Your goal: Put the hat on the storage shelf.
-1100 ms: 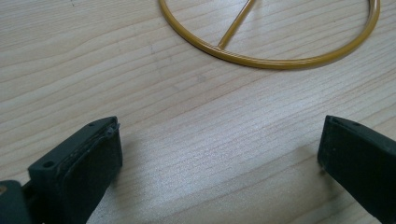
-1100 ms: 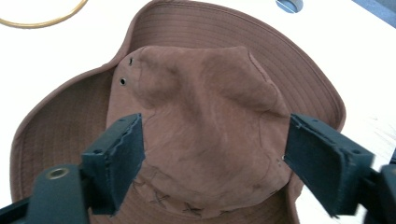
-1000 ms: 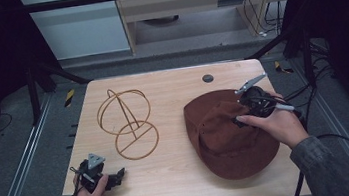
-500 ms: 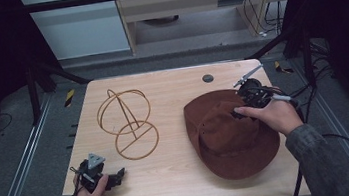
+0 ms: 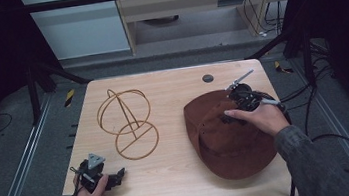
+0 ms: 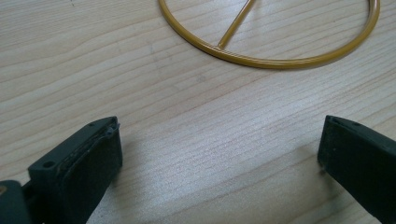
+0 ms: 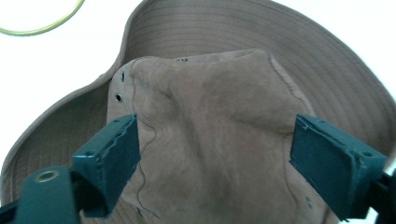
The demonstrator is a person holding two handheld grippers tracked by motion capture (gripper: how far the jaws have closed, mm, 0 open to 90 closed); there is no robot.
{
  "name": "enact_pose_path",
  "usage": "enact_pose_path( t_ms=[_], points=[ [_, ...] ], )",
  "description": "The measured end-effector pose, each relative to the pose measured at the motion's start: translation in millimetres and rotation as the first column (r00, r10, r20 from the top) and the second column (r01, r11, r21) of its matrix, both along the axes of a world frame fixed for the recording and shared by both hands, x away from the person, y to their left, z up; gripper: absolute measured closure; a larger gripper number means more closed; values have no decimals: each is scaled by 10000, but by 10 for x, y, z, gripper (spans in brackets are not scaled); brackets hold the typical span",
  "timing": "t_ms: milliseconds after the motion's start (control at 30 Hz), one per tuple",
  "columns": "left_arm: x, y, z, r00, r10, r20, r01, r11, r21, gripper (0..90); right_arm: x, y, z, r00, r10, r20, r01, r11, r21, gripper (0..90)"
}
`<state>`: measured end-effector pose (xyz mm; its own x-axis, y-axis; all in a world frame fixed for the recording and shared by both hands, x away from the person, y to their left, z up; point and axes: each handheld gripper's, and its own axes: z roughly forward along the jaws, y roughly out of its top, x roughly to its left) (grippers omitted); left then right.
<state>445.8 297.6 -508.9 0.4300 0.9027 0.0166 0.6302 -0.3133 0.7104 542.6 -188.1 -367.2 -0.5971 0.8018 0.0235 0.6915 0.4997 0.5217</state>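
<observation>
Tongs, two: your right gripper (image 5: 233, 102) sits over the hat's crown, jaws spread wide to either side of it, holding nothing; in the right gripper view the crown lies between both pads, and whether they touch it you cannot tell. Your left gripper (image 5: 116, 175) rests low at the near left corner, jaws wide apart over bare wood, empty.

Table (image 5: 182, 177): pale wood, rounded corners.

Hat (image 5: 234, 146): brown, wide brim, lying on the table's right half, crown dented, two small eyelets on its side (image 7: 120, 87).

Stand (image 5: 128, 124): gold wire, ring base flat on the table left of centre, hoops rising above it; the base ring (image 6: 280, 60) lies just ahead of your left jaws.

Disc (image 5: 208, 78): small, dark, near the far edge.
</observation>
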Motion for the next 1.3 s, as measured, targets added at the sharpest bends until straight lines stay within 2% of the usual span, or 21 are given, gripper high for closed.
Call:
enact_pose_path(
  t_ms=[167, 567, 833, 933, 967, 1000, 1100, 1300],
  points=[
    [0, 1, 1, 10000, -12, -9, 12, 10000, 14, 0, 26, 53, -80, 9998, 2, -184, -3, 10000, -38, 154],
    [0, 3, 2, 10000, -32, -25, 32, 10000, 41, 0, 61, 104, -220, 9994, 5, -338, -9, 9999, -118, 289],
    [0, 3, 2, 10000, -33, -20, 33, 10000, 40, 0, 68, 60, -294, 9990, -92, -426, 88, 9999, -104, 447],
    [0, 3, 2, 10000, -33, -18, 33, 10000, 41, 0, 68, 35, -291, 9990, -173, -402, 170, 9998, -63, 540],
    [0, 3, 2, 10000, -32, -20, 32, 10000, 39, 0, 66, 24, -292, 9989, -182, -421, 180, 9998, -55, 608],
    [0, 3, 2, 10000, -32, -21, 32, 10000, 39, 0, 66, 24, -292, 9989, -182, -421, 180, 9998, -55, 608],
    [1, 4, 2, 10000, -48, -15, 48, 10000, 57, 0, 66, 2, -294, 9985, -71, -539, 73, 10000, 18, 709],
    [0, 3, 2, 10000, -35, -19, 35, 10000, 45, 0, 59, -51, -298, 9982, -19, -606, 37, 9996, 291, 840]
  ],
)
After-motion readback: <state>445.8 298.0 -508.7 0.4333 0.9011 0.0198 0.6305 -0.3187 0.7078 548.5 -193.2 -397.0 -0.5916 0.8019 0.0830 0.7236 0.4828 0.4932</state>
